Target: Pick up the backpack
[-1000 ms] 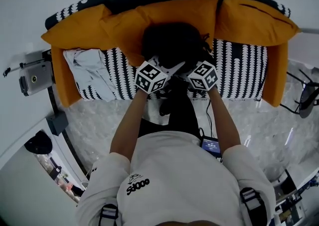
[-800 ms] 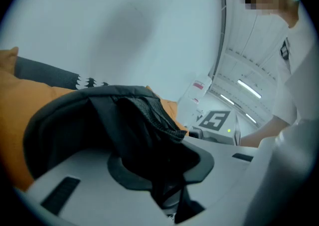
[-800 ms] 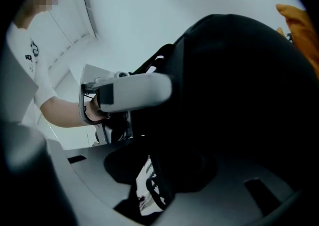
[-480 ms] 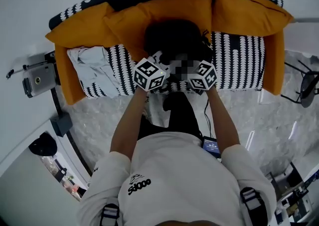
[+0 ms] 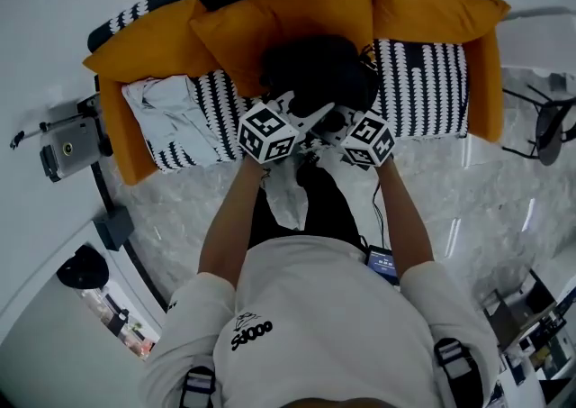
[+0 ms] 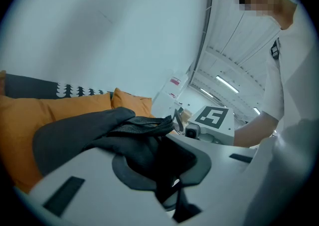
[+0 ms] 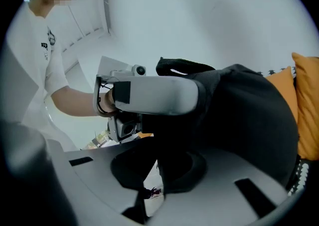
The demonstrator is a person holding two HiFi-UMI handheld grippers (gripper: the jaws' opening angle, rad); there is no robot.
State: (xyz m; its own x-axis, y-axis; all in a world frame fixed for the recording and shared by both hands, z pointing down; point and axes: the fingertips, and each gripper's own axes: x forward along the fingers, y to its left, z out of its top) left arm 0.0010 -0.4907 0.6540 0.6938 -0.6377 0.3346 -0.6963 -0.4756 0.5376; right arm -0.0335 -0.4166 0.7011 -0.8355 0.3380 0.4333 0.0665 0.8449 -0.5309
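Note:
The black backpack (image 5: 315, 73) sits at the middle of the sofa seat, against the orange cushions, its near edge lifted. My left gripper (image 5: 304, 118) and right gripper (image 5: 340, 125) meet side by side at that near edge. In the left gripper view the jaws of the left gripper (image 6: 160, 156) are closing, with black strap and fabric of the backpack (image 6: 84, 132) pinched between them. The right gripper (image 7: 160, 166) is closing too, clamped on a fold of the backpack (image 7: 244, 115). The fingertips are hidden by the fabric.
The black-and-white patterned sofa (image 5: 423, 82) carries orange cushions (image 5: 279, 19) along its back and sides. A pale grey garment (image 5: 171, 118) lies on the seat's left part. A camera on a stand (image 5: 67, 149) is at the left, and a cable and a dark device (image 5: 380, 260) lie on the marble floor.
Both grippers have closed on the backpack's near edge and risen, drawing back toward the person. The backpack's front has lifted with them.

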